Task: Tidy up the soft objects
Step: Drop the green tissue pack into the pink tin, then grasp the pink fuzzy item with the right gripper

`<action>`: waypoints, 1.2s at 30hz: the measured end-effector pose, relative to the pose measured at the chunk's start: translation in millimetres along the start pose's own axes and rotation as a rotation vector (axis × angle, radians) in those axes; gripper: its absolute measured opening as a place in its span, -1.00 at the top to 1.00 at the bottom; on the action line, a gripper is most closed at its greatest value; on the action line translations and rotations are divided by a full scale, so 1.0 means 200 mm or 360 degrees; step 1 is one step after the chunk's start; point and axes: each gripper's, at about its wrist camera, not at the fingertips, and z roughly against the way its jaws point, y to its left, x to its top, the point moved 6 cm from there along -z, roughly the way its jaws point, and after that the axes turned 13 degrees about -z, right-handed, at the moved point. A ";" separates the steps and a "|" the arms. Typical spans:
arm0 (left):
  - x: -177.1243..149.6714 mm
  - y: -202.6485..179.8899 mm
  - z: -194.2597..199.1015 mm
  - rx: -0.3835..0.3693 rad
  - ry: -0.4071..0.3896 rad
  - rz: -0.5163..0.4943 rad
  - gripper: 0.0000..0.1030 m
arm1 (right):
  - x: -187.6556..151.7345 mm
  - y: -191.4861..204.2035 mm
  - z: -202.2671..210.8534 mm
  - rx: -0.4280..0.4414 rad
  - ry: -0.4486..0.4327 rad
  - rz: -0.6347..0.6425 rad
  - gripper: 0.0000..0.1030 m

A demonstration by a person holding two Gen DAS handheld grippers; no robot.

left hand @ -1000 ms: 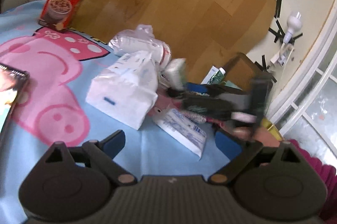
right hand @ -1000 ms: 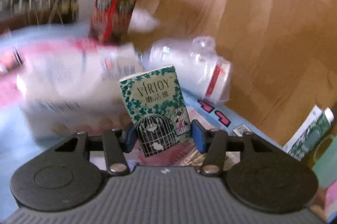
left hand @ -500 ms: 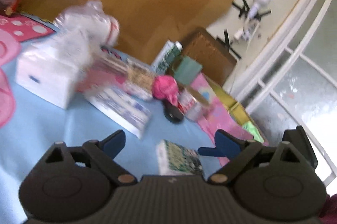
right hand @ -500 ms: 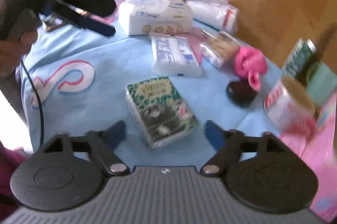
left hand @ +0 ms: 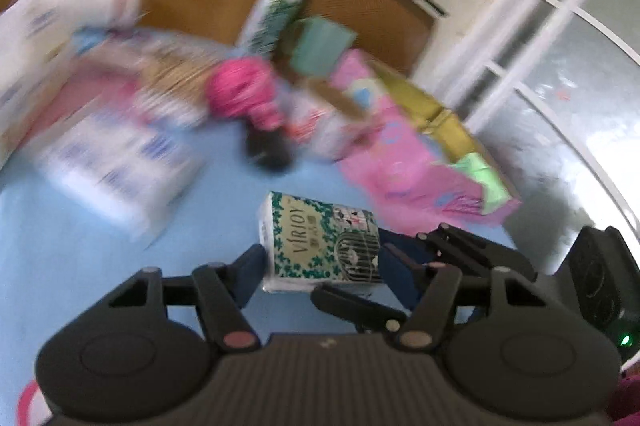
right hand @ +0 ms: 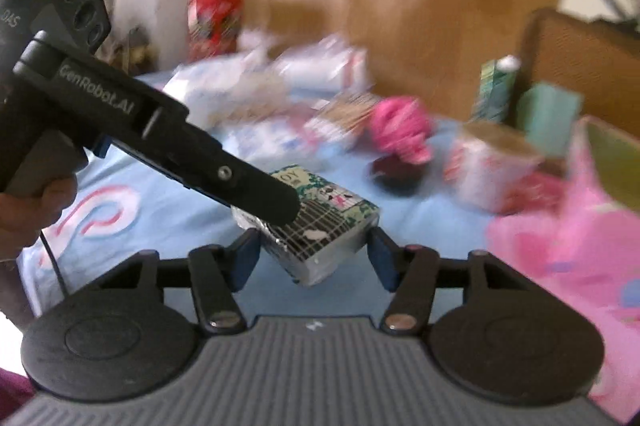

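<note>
Tissue pack, likely soft, light and slippery, lies on the blue blanket, where the left gripper has just closed on its long sides, a good hold, while the right gripper, also closing, sits loose around it.

2 wrist fisheyes, close above the blue bedspread, angled down, facing across each other, sharing the green tissue pack
</note>
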 end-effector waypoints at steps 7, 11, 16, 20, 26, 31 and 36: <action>0.36 -0.42 -0.40 -0.0196 0.0035 -0.0327 -0.22 | 0.15 -0.41 0.27 -0.0385 -0.0290 -0.0076 -0.19; 0.51 -0.58 -0.66 -0.0255 0.0041 -0.0412 -0.29 | 0.22 -0.70 0.33 -0.0515 -0.0313 -0.0225 -0.20; 0.62 -0.58 -0.87 -0.0098 0.0039 -0.0398 -0.62 | 0.27 -0.97 0.30 -0.0601 -0.0311 -0.0407 -0.42; 0.62 -0.54 -0.78 -0.0116 -0.0030 -0.0333 -0.68 | 0.28 -1.04 0.40 -0.0629 -0.0370 -0.0434 -0.44; 0.56 -0.43 -0.49 -0.0102 -0.0175 -0.0329 -0.84 | 0.26 -1.22 0.47 -0.0844 -0.0194 -0.0372 -0.42; 0.45 -0.22 -0.15 0.0035 -0.0290 -0.0212 -0.84 | 0.29 -1.38 0.42 -0.1559 -0.0201 0.0069 -0.42; 0.27 0.09 0.24 0.0365 -0.0369 -0.0043 -0.86 | 0.42 -1.25 0.56 -0.1183 -0.0506 -0.0317 -0.43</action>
